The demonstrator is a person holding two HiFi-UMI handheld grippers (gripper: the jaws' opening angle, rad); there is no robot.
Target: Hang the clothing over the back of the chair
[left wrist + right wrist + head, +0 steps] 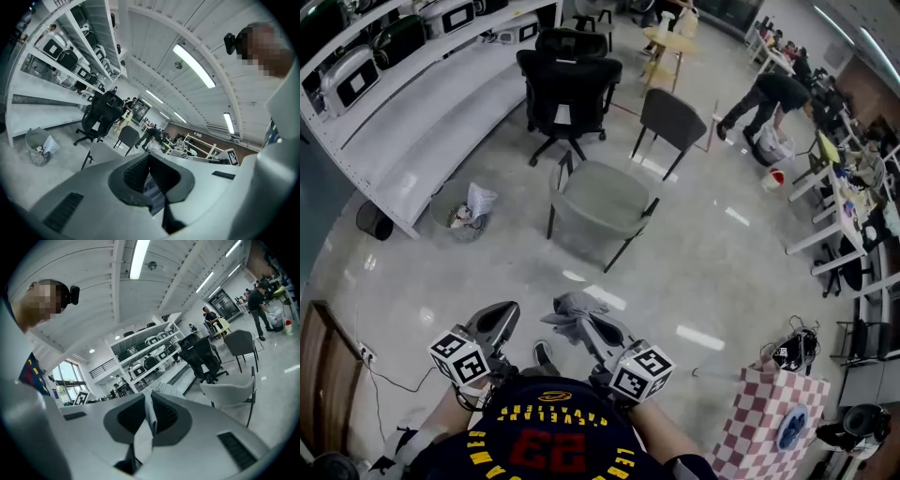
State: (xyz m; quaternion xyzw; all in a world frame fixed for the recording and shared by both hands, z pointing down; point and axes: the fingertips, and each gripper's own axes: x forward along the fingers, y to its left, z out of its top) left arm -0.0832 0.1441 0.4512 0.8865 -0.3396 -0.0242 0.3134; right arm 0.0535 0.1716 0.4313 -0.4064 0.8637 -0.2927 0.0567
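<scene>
Only a crumpled wad of the clothing (567, 307) shows past my right gripper (592, 326); clutter on the far desks (853, 178) is too small for me to name

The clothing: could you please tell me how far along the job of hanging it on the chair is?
Done: the clothing is picked up off any surface. In hand: the tongs of the left gripper and the right gripper both pinch it. Left: the grey chair stands ahead, apart from both grippers, its back bare, so the draping is not yet done.
</scene>
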